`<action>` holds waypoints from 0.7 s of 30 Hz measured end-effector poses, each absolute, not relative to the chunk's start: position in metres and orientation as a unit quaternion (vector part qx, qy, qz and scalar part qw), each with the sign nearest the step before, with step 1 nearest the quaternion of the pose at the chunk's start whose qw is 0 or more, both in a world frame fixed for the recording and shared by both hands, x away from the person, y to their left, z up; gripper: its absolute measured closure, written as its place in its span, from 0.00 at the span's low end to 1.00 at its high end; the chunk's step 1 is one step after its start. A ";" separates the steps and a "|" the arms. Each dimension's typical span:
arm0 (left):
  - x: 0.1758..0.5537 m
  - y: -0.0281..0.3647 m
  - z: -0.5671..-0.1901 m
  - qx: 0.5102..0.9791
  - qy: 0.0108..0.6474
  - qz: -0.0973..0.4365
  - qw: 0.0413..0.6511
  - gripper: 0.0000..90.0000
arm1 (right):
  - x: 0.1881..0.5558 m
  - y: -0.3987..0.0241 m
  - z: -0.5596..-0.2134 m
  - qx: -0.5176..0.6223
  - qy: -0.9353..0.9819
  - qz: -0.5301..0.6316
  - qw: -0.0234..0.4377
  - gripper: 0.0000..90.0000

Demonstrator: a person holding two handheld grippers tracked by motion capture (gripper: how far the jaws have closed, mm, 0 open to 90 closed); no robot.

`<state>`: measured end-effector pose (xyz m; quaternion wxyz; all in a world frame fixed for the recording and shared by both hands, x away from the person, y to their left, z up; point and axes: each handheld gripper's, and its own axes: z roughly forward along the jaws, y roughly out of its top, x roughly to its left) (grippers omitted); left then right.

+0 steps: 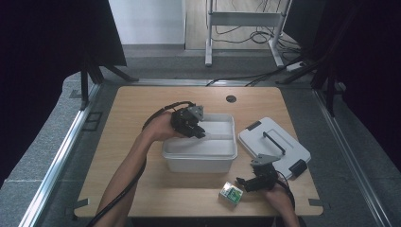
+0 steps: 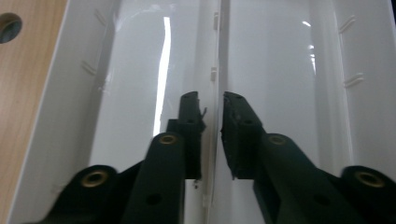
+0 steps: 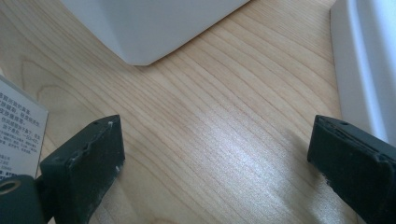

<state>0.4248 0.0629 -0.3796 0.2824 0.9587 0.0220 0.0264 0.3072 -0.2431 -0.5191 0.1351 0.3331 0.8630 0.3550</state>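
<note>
Left gripper [image 1: 197, 131] inside white plastic bin [image 1: 198, 158] at table centre, jaws narrowed onto its thin glossy divider wall [image 2: 215, 70]. Right gripper [image 1: 243, 182], five o'clock of bin, spread wide over bare wood.

glossy white plastic bin [image 1: 198, 158] on a matt, wood-grained table [image 1: 142, 109].

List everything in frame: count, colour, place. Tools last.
table: 1, light wood, centre of the high view
bin: 1, white, mid-table, thin divider inside
lid: 1, white with black handle and clips, right of bin
small box: 1, green and white, front edge, beside right tool
frame legs: white, on floor beyond table
left tool: 1, black, inside bin, shut on the divider
right tool: 1, black, low over table, open
</note>
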 end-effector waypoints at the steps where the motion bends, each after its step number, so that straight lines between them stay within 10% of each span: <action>1: 0.425 0.062 -0.380 0.959 0.017 0.025 0.282 0.95 | 0.307 -0.243 -0.519 0.333 0.863 0.355 0.135 0.04; 21: 0.423 0.060 -0.358 0.952 0.006 0.037 0.303 0.99 | 0.307 -0.243 -0.519 0.338 0.860 0.357 0.138 0.05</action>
